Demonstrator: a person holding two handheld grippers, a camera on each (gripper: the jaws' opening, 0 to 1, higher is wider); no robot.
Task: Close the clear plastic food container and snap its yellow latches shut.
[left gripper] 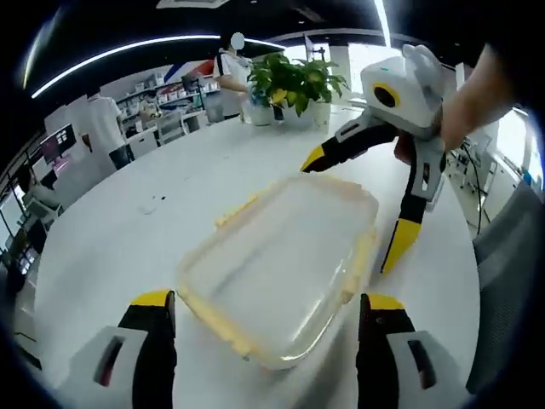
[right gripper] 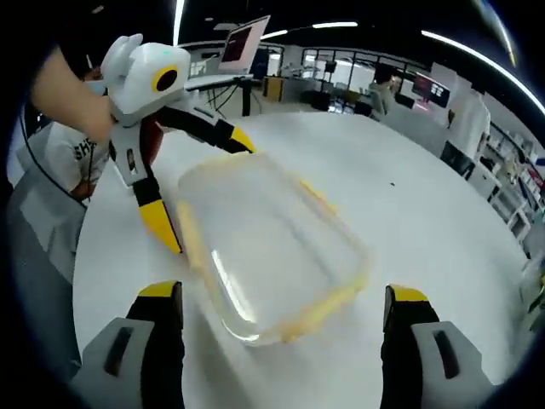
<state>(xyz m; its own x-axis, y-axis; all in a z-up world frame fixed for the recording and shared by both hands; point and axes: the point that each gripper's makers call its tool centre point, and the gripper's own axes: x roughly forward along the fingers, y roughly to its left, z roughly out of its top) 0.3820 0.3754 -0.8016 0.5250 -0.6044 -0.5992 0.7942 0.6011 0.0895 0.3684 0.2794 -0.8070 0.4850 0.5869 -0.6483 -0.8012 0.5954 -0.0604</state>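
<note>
Container (left gripper: pixel 281 264) of clear plastic sits on the round white worktop (left gripper: pixel 170 196), between the two tools, with its lid (right gripper: pixel 272 247) already lying over it and yellow latches along the edges. The picture is smeared with motion, so I cannot tell whether any latch is clicked down or only hanging loose.

From the left gripper view, the left tool (left gripper: pixel 266 328) has its jaws spread wide, one on either side of the near end of the container and not touching it. Across from it the right tool (left gripper: pixel 362 204) is also spread wide, its yellow tips straddling the far right corner. The right gripper view shows the same from the other side: the right tool (right gripper: pixel 281 319) open around its near end, the left tool (right gripper: pixel 204 183) open at the far left corner, one tip near the latch on the long side (right gripper: pixel 187 239).

To my eye the step is seating the lid and starting on the latches. It would go best if one tool steadied the lid from above while the other pushed a single latch (left gripper: pixel 362 264) downward against the wall until it catches. The box is light and the worktop smooth, so an unbraced sideways push would likely slide it. Opposite latches in turn should keep the lid level.
</note>
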